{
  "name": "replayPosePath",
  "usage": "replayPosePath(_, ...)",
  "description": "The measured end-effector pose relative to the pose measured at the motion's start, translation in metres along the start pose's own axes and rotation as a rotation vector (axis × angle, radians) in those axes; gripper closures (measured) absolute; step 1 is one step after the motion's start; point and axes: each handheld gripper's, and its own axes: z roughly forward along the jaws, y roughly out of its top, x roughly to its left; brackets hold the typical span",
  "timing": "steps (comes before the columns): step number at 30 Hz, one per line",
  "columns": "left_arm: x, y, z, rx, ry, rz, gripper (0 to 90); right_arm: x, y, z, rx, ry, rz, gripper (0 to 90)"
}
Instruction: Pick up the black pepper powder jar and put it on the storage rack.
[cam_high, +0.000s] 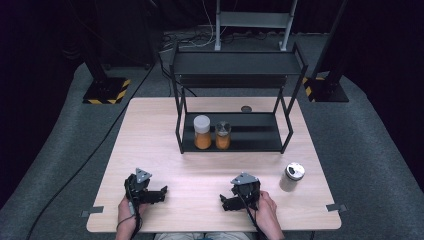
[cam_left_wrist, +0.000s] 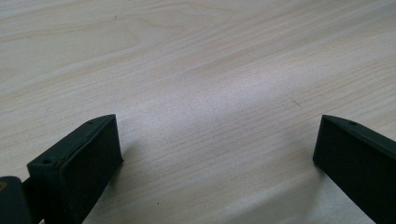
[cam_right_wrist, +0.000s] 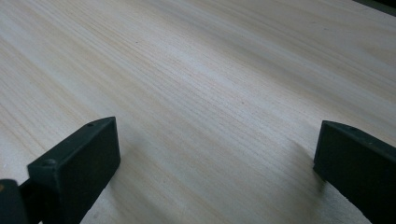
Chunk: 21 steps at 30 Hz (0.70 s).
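High view: both grippers rest on the table (cam_high: 165, 150), nothing in hand.
The left gripper (cam_high: 161, 192) and right gripper (cam_high: 224, 202) lie released, jaws wide; the dark-filled jar (cam_high: 291, 177) stands just beyond the right gripper, probably awaiting pickup for the shelf rack (cam_high: 235, 145).

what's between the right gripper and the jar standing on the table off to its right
Nothing visible. The right gripper rests open near the table's front edge, and the silver-lidded jar stands alone to its right. Only bare wood lies between them; the black shelf rack stands farther back.
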Motion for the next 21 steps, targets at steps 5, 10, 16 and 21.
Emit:
replayPosePath(5,0.000,0.000,0.000,0.000,0.000,0.000,0.4,-0.003,0.001,0.001,-0.002,0.010,-0.010,0.0)
replayPosePath(10,0.000,0.000,0.000,0.000,0.000,0.000,0.4,-0.009,0.002,-0.004,0.016,0.023,-0.051,0.0)
replayPosePath(16,0.000,0.000,0.000,0.000,0.000,0.000,0.4,-0.015,0.004,-0.014,0.034,-0.009,-0.039,1.5)
replayPosePath(21,0.000,0.000,0.000,0.000,0.000,0.000,0.4,-0.023,-0.005,-0.030,-0.035,-0.024,-0.013,0.0)
